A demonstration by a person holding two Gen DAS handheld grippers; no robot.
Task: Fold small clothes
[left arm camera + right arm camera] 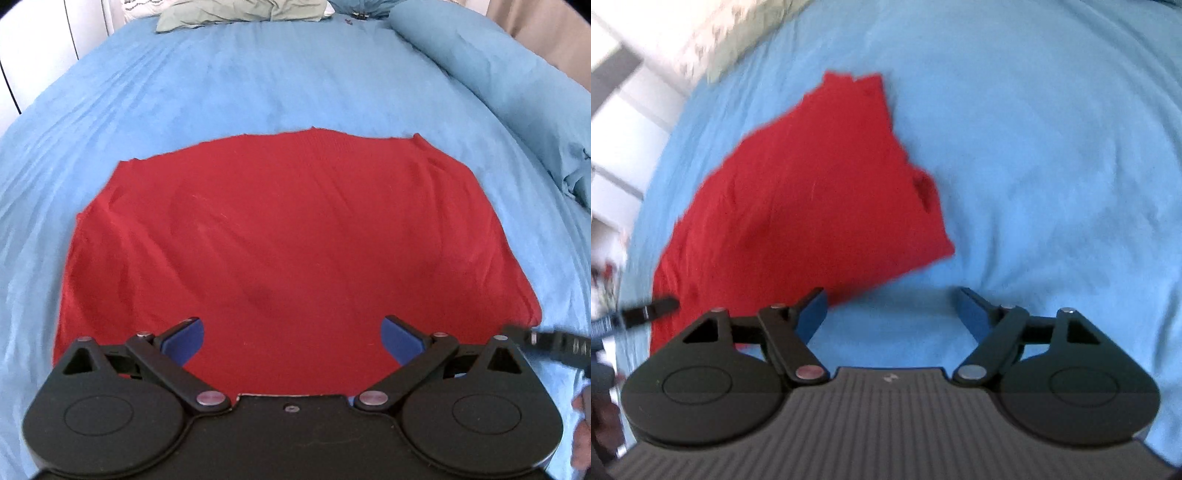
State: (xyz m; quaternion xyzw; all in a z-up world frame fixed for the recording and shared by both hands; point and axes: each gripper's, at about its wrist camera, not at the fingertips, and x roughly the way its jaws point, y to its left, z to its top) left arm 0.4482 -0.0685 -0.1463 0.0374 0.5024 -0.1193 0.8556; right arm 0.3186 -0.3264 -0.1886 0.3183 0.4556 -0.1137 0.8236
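A red garment [288,236] lies spread flat on the blue bedsheet [258,85], folded into a rough rectangle. My left gripper [291,338] is open and empty, hovering over the garment's near edge. In the right wrist view the garment [805,199] lies to the left and ahead. My right gripper [892,312] is open and empty, over bare sheet [1052,166] just right of the garment's near corner. The tip of the right gripper [546,343] shows at the right edge of the left wrist view, and the left gripper's tip [650,308] shows at the left edge of the right wrist view.
A rolled blue duvet [498,81] runs along the bed's right side. A pale green pillow [240,13] and a white patterned one lie at the head. White furniture [624,122] stands beside the bed.
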